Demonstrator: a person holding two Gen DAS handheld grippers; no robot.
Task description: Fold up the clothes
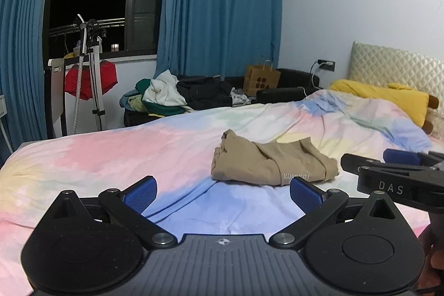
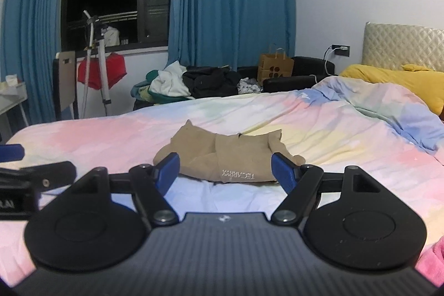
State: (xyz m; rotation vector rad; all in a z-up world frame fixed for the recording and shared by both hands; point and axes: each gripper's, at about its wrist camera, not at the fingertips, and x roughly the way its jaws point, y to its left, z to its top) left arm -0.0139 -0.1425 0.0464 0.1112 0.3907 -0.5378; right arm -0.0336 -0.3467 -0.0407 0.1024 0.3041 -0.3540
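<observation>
Left wrist view: the left gripper (image 1: 223, 194) occupies the lower centre of the frame, its blue-padded fingers (image 1: 140, 194) spread wide apart with nothing between them, above the pastel tie-dye bedcover (image 1: 111, 157). The tan garment (image 1: 266, 161), loosely folded into a rumpled bundle with pale lettering along its near edge, lies on the bedcover just right of centre, ahead of the fingers and apart from them. The right gripper (image 1: 399, 165) enters at the right edge; from this view its state cannot be told. Right wrist view: the right gripper (image 2: 224, 171) fills the lower frame, fingers likewise spread and empty, with the tan garment (image 2: 227, 157) at centre just beyond the fingertips; whether they touch it cannot be told. Part of the left gripper (image 2: 16, 165) shows at the left edge. Background, both views: blue curtains (image 2: 230, 4) flanking a dark window, a pile of clothes (image 1: 177, 96) at mid-frame, a paper bag (image 1: 260, 80) beside it, and a yellow pillow (image 1: 383, 98) before the quilted headboard (image 1: 396, 68) at the right.
</observation>
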